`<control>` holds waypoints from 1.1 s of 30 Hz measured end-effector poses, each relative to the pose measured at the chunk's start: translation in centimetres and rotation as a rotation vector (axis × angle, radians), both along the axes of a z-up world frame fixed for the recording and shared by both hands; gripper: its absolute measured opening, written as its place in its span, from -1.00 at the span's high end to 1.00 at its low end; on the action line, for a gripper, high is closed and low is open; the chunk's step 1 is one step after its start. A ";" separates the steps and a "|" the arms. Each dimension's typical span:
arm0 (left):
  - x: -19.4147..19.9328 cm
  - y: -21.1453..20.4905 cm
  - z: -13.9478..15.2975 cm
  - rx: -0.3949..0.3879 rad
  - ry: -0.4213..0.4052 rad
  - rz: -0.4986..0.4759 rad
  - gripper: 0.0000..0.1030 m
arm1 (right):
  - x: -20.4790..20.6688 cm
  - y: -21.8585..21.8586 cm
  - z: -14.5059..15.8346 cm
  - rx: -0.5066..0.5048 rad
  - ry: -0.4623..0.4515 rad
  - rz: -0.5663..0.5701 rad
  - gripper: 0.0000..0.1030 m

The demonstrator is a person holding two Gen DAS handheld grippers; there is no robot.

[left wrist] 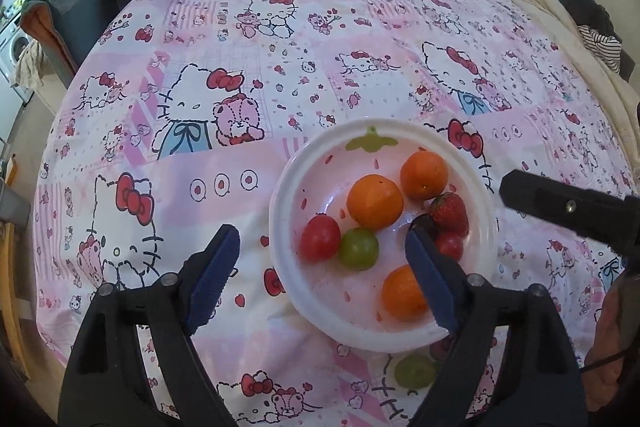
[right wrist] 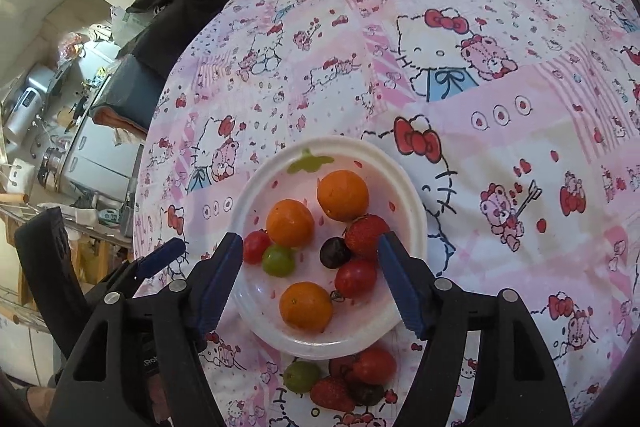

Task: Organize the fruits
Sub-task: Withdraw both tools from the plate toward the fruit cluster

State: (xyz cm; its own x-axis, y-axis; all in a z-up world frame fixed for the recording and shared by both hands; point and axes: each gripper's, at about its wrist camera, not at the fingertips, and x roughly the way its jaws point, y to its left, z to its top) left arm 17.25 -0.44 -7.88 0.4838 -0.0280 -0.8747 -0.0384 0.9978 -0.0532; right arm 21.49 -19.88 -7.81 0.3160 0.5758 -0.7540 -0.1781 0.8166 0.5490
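Fruits lie between wide jaws — ungripped.

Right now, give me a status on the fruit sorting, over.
Left gripper open, empty. Right gripper open, empty over the plate. Oranges, tomatoes, grapes, strawberry plated. Loose fruit remains on the cloth, near side.

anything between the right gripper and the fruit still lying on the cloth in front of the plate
Nothing visible blocks it. The loose fruit lies on the cloth just below the plate, between the arms of the open right gripper, whose fingertips hover over the plate beyond it.
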 end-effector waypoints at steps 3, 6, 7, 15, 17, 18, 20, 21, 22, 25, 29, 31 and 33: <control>-0.4 0.1 0.4 -0.004 -0.010 0.003 -0.60 | -0.1 -0.5 0.5 0.011 -0.007 -0.015 -0.41; -0.9 0.3 1.1 -0.009 -0.024 0.007 -0.60 | -0.4 -1.0 1.1 0.013 -0.021 -0.028 -0.41; -1.1 0.4 1.4 -0.011 -0.030 0.011 -0.60 | -0.5 -1.2 1.3 0.013 -0.025 -0.033 -0.41; -2.8 0.8 3.5 -0.024 -0.077 0.022 -0.73 | -2.7 -3.3 3.4 0.027 -0.046 -0.074 -0.41; -3.5 0.8 4.0 -0.018 -0.093 0.019 -0.74 | -3.3 -3.6 3.9 0.025 -0.054 -0.077 -0.41; -3.7 0.9 4.2 -0.016 -0.098 0.020 -0.74 | -3.6 -3.8 4.2 0.022 -0.061 -0.076 -0.41; -4.4 1.1 4.6 -0.017 -0.106 0.028 -0.74 | -4.3 -4.2 4.6 0.015 -0.071 -0.082 -0.41; -4.8 1.3 4.7 -0.020 -0.109 0.033 -0.74 | -4.6 -4.4 4.7 0.014 -0.073 -0.085 -0.41; -5.3 1.4 4.9 -0.021 -0.115 0.039 -0.74 | -5.0 -4.6 4.9 0.014 -0.078 -0.088 -0.41; -6.5 1.6 5.4 -0.017 -0.131 0.046 -0.75 | -6.0 -5.1 5.4 -0.002 -0.096 -0.094 -0.41; -7.8 1.9 5.6 -0.031 -0.136 0.062 -0.74 | -7.5 -5.7 5.4 -0.023 -0.092 -0.104 -0.41; -8.4 1.9 5.5 -0.038 -0.132 0.069 -0.74 | -8.1 -5.9 5.1 -0.040 -0.073 -0.112 -0.41; -8.9 1.7 5.2 -0.038 -0.124 0.072 -0.75 | -8.7 -6.4 4.4 -0.021 -0.036 -0.125 -0.41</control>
State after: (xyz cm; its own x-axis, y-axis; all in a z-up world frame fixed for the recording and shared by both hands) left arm 8.36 1.30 -2.70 0.5897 -0.0214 -0.8073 -0.1009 0.9899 -0.0999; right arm 12.76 -26.31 -3.38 0.4117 0.5146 -0.7521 -0.0939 0.8448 0.5267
